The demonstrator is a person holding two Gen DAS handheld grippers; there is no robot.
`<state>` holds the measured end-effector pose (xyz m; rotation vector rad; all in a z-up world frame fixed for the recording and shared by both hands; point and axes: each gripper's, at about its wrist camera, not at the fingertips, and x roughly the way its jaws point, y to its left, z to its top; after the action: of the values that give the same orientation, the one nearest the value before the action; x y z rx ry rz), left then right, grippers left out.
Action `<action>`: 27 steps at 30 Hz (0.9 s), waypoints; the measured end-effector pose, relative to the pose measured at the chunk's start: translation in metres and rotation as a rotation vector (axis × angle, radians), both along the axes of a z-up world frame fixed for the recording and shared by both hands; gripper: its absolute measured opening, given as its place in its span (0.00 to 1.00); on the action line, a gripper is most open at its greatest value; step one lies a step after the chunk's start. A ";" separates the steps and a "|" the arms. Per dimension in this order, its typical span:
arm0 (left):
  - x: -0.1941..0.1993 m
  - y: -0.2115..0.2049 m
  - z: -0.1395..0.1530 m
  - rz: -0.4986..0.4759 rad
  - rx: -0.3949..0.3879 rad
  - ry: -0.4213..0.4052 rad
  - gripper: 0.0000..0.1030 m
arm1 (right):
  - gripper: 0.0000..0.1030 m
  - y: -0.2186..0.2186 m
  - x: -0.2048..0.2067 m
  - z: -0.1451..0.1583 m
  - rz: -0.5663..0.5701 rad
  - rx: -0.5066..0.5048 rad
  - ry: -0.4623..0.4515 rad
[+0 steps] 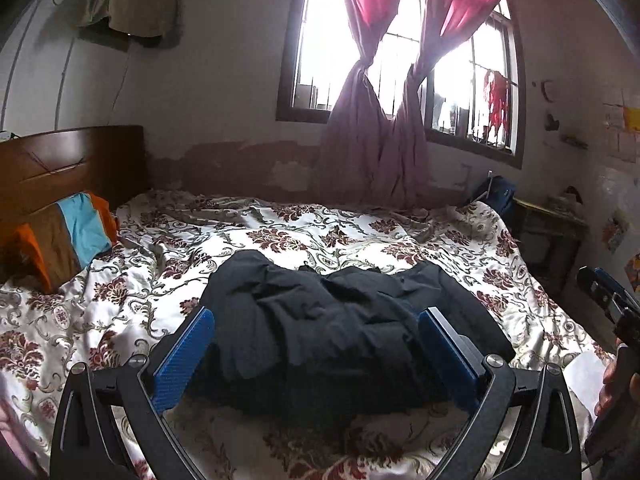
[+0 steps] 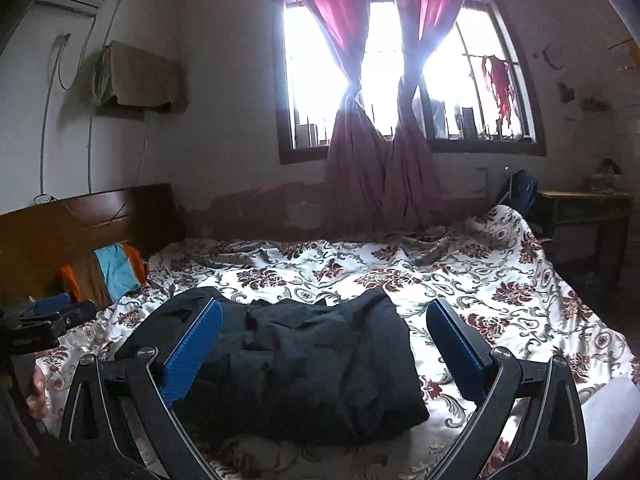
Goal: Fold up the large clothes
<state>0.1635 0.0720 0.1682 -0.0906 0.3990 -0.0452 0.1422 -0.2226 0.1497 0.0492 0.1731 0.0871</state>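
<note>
A large black garment lies crumpled in a heap on the flowered bedspread, near the bed's front edge. My left gripper hovers open above it, its blue pads wide apart and holding nothing. In the right wrist view the same black garment fills the lower middle. My right gripper is open too, above the heap's right half, with nothing between its blue pads. Each tool shows at the edge of the other's view: the right gripper and the left gripper.
An orange, brown and blue pillow rests against the wooden headboard at the left. Knotted pink curtains hang before a bright window. A small table and a dark bag stand past the bed's right side.
</note>
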 end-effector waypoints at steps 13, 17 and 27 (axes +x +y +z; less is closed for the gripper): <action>-0.058 0.003 -0.013 0.020 0.000 -0.009 1.00 | 0.98 0.006 -0.069 -0.015 -0.013 -0.011 -0.041; -0.073 -0.001 -0.029 0.025 0.037 0.002 1.00 | 0.98 0.014 -0.086 -0.032 -0.019 -0.028 -0.036; -0.100 -0.016 -0.064 0.043 0.102 -0.020 1.00 | 0.98 0.019 -0.106 -0.070 -0.042 -0.054 -0.009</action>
<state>0.0635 0.0556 0.1040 0.0020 0.3784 0.0167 0.0358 -0.2032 0.0800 -0.0011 0.1652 0.0404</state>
